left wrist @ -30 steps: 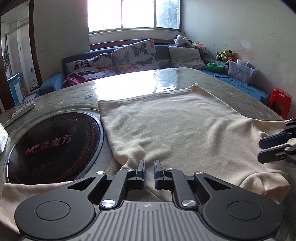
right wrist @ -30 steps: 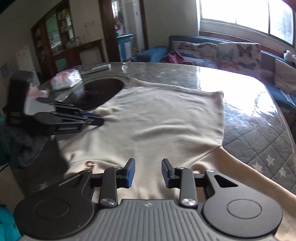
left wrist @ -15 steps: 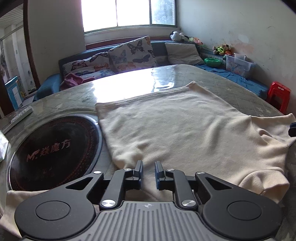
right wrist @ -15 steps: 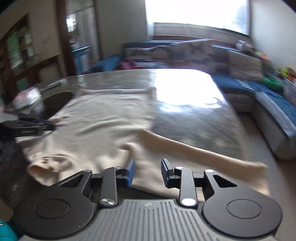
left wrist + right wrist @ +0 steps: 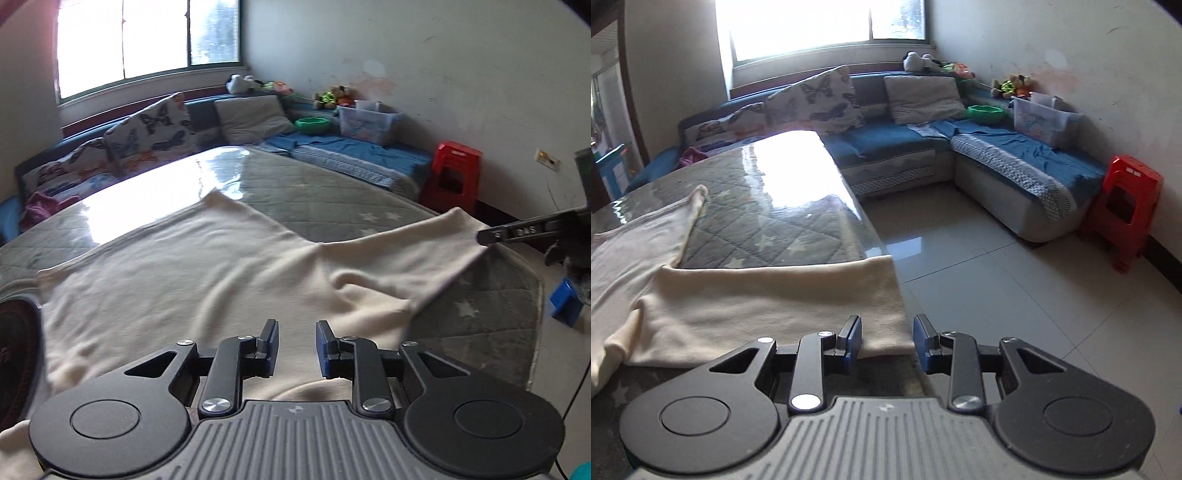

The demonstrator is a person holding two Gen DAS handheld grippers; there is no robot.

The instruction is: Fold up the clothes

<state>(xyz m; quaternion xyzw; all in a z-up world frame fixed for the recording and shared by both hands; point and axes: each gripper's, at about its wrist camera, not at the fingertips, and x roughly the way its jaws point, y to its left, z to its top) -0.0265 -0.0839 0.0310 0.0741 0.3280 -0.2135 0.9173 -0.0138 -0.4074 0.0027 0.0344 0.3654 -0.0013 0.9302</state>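
A cream long-sleeved top [image 5: 192,273] lies spread flat on the glass-topped table [image 5: 332,206]. Its right sleeve [image 5: 768,302] stretches out to the table's right edge. My left gripper [image 5: 293,341] is open, just above the top's near edge. My right gripper [image 5: 886,338] is open, its jaws on either side of the sleeve's cuff corner at the table edge. In the left wrist view the right gripper's fingers [image 5: 517,232] show at the sleeve end.
A round black induction plate [image 5: 14,332] is set in the table at the left. A blue corner sofa [image 5: 997,162] with cushions, a clear storage box [image 5: 1045,118] and a red stool [image 5: 1126,206] stand beyond. Tiled floor [image 5: 997,280] lies right of the table.
Both grippers have swung to the right. The right one moved from the top's body out to the sleeve cuff. The left gripper's jaws have opened wider.
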